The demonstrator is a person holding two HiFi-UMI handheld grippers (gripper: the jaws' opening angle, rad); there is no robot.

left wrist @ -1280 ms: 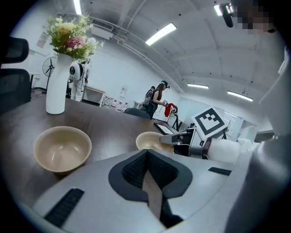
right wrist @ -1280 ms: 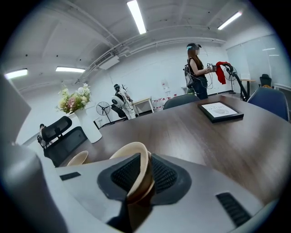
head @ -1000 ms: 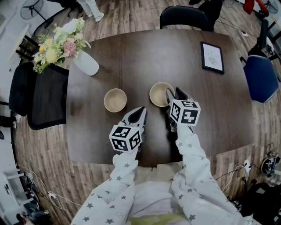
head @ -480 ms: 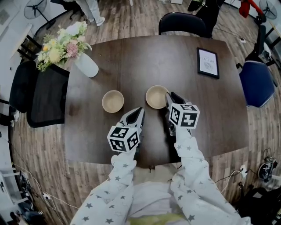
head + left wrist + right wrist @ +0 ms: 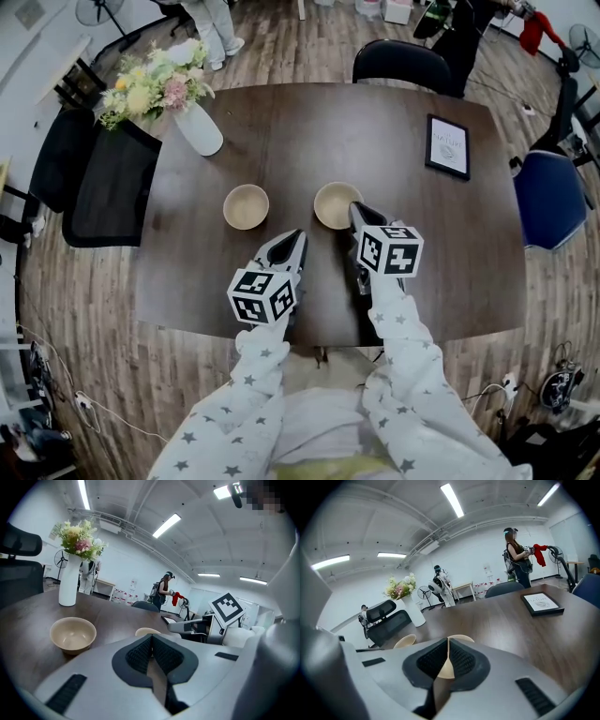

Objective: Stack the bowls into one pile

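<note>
A: Status?
B: Nothing stacked. Left bowl (image 5: pixel 246 206) mid-table, alone. Left gripper (image 5: pixel 296 240): jaws together, empty. Right bowl (image 5: pixel 336 204) sits apart from it. Right gripper (image 5: pixel 354 212): jaws together at its near rim, no grip.
A: So the whole lift-and-nest remains.

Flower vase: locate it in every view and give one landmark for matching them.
Head view: flower vase on the table's far-left corner.
Left gripper view: upper left, beyond the left bowl.
Right gripper view: left of centre, far back.
Shared landmark: the left bowl, nearest the vase; the right claw grips the right bowl.
</note>
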